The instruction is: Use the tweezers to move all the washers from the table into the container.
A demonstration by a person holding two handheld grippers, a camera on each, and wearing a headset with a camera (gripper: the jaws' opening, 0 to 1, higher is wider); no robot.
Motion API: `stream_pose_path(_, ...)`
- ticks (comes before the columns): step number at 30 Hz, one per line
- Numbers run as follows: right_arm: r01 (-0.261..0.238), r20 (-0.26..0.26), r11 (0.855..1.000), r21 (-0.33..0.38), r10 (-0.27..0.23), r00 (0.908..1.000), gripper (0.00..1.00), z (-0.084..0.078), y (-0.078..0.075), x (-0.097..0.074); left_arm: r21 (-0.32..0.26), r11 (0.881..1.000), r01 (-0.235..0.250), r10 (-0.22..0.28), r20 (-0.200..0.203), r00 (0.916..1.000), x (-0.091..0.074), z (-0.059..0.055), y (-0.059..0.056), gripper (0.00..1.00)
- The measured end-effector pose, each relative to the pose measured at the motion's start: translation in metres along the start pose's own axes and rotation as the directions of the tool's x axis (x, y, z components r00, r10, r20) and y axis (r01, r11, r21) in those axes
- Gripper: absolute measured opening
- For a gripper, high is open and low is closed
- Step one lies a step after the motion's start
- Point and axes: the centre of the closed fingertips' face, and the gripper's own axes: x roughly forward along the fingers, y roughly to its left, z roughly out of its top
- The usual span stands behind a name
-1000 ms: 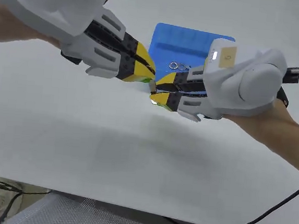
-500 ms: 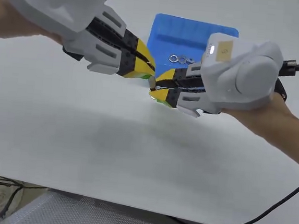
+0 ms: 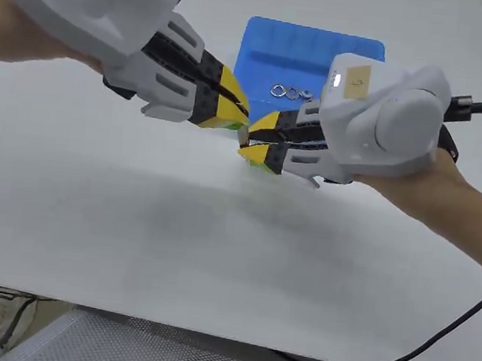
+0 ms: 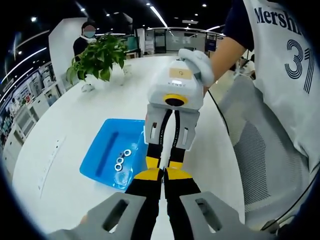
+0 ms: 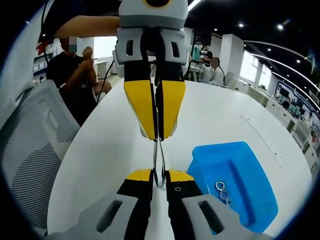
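Right hand-held gripper (image 3: 246, 145) nearer left hand-held gripper (image 3: 243, 120) now, both clenched on one tweezers (image 5: 158, 161) (three washers (image 3: 290, 92) in one container (image 3: 320, 48))

It looked like an open-plan office. Long white tabletops (image 4: 75, 130) ran under a dark ceiling with rows of spotlights (image 4: 159, 14). A potted plant (image 4: 97, 57) stood on one, a grey mesh chair (image 5: 30, 145) alongside, and people (image 5: 75, 70) sat working near white columns (image 5: 227, 52).

Open-plan hall: long white table (image 3: 136, 222), grey mesh chair (image 5: 30, 145) at its near edge, potted plant (image 4: 97, 57) at the far end, ceiling strip lights (image 4: 159, 15), white columns (image 5: 227, 52).
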Motion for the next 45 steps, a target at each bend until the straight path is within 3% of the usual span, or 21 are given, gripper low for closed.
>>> stream_pose_path(13, -0.004, -0.008, 1.0, -0.005, 0.004, 1.0, 0.11, 0.001, 0.0011, 0.0011, 0.017, 1.0, 0.002, -0.002, -0.019, 0.9998, 0.0014, 0.0021, -0.0023, 0.05)
stream_pose_path(19, 0.004, 0.013, 1.0, 0.009, -0.004, 0.9999, 0.12, 0.0071, 0.0, -0.0005, 0.016, 1.0, 0.007, -0.006, -0.031, 0.9995, 0.003, 0.0025, -0.0006, 0.05)
stream_pose_path(33, 0.006, -0.013, 1.0, 0.008, -0.005, 0.9999, 0.1, 0.0029, -0.0002, 0.001, 0.0, 1.0, 0.016, -0.016, -0.051, 0.9986, 0.0059, 0.0019, 0.0003, 0.05)
stream_pose_path(45, -0.018, -0.027, 1.0, 0.012, 0.018, 0.9995, 0.09, 0.0039, 0.0044, 0.0014, -0.027, 0.999, 0.027, -0.028, -0.026, 0.9993, 0.0036, 0.0001, -0.0026, 0.06)
